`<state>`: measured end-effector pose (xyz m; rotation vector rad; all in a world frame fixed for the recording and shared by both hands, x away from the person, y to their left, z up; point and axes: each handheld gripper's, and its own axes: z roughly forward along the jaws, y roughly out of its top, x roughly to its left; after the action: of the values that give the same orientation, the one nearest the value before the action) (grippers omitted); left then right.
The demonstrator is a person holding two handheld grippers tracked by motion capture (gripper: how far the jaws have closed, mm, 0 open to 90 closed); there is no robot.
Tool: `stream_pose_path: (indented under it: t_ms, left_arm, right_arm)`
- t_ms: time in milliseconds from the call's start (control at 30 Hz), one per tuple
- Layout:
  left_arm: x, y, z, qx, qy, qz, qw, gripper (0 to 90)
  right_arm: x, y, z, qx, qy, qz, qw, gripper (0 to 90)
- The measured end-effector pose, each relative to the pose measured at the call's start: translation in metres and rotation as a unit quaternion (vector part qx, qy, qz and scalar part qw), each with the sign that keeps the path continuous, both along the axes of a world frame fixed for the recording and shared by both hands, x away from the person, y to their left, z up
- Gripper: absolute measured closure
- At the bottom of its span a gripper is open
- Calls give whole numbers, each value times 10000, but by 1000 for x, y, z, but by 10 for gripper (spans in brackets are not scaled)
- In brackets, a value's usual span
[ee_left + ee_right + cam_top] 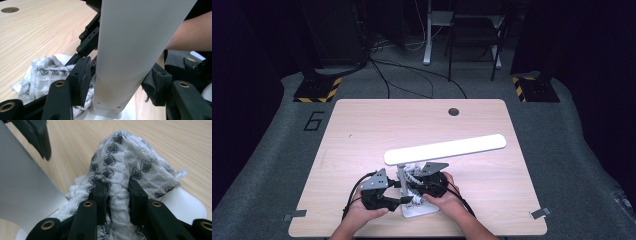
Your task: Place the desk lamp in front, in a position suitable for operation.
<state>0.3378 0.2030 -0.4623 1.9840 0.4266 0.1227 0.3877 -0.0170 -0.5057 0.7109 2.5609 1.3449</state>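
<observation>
On the bench the desk lamp stands near the front edge, its post between the released left tongs, pads just off it. Re-clamp there to steady it while the right tongs, clenched on the patterned cloth, rub gently at the base.

Two forearms come in from the bottom edge of the high view, close together, each hand wrapped around a black gripper. The left gripper points toward the right, its jaws standing apart on either side of a white upright, pads not clearly pressing it. The right gripper points left toward the other, jaws pinched together on a bunched cloth.
</observation>
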Motion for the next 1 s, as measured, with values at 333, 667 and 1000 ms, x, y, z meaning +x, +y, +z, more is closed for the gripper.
stream_pose_path:
  t_ms: [333, 667, 1000]
  left_arm:
    - [-1, -1, 18, -81, 32, 74, 9999, 424]
    - [2, -5, 40, -23, 128, 16, 9999, 437]
    - [1, -2, 62, -19, 111, 25, 9999, 439]
  right_arm:
    - [2, -1, -2, -29, -14, -48, 10000, 716]
    - [4, -2, -2, -11, 36, -63, 10000, 712]
    - [4, -2, -2, 9, 61, -87, 9999, 709]
